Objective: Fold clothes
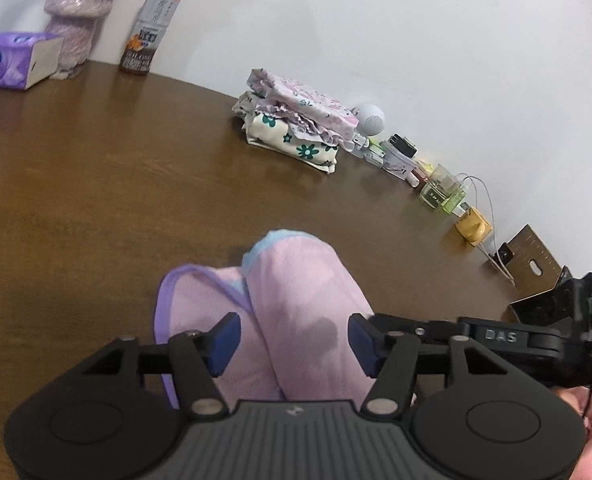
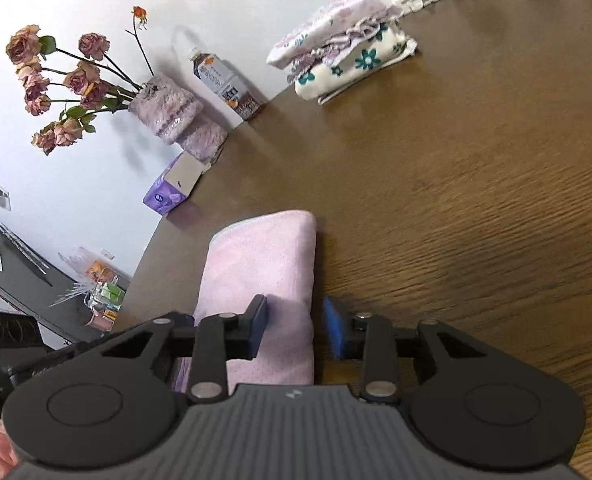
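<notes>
Wooden table (image 2: 475,184), folded clothes (image 2: 343,44), bottle (image 2: 226,82), vase (image 2: 172,114)

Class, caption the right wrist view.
Open right gripper straddles the folded pink towel on the wooden table.

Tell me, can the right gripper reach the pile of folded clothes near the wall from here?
Probably yes: only bare table lies between the open right gripper and the pile of folded clothes. It now straddles the pink cloth.
</notes>
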### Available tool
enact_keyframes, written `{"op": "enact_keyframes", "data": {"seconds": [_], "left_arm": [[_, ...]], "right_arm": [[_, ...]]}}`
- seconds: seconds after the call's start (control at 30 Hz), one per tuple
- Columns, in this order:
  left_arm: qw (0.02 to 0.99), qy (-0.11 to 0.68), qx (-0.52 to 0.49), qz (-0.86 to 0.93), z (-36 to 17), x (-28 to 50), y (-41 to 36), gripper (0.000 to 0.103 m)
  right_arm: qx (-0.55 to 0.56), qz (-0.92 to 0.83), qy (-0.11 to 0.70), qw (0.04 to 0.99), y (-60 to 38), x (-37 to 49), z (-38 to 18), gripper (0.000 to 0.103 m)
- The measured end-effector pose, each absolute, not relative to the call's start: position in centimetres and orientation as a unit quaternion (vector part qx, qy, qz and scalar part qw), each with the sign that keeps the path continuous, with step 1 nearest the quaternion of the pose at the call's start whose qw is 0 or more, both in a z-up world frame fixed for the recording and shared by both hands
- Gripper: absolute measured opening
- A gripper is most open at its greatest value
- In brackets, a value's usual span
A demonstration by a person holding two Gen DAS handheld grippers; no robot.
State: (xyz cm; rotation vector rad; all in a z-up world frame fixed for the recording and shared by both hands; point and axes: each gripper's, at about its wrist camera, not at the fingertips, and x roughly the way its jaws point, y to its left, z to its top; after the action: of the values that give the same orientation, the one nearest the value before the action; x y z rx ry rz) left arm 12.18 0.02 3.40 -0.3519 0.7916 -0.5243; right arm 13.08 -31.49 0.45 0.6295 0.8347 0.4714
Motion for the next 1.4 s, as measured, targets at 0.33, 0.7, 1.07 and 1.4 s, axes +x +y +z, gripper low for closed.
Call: {"op": "enact_keyframes", "data": {"seconds": [0.33, 0.7, 1.07, 1.4], "left_arm": [[0.875, 0.368, -0.187, -0.252, 3.7, 11.1, 1.6, 0.058], [0.874, 0.345, -0.219, -0.263, 3.4, 10.7, 3.6, 0.060], [0.878, 0.344, -0.220, -0.251, 3.3, 10.4, 4.9, 0.061], [0.893, 0.305, -0.142, -0.299, 6.0, 13.9, -4.0, 0.031]], "right_arm": [[0.236, 0.200, 0.385, 0.869, -33.4, 12.8, 3.5, 0.008], [-0.097, 0.193, 0.360, 0.908, -22.6, 11.1, 9.1, 0.008], [0.030, 0.225, 0.346, 0.910, -24.1, 8.8, 8.5, 0.013], [0.062, 0.204, 0.352, 0.912, -27.5, 10.2, 5.7, 0.016]]}}
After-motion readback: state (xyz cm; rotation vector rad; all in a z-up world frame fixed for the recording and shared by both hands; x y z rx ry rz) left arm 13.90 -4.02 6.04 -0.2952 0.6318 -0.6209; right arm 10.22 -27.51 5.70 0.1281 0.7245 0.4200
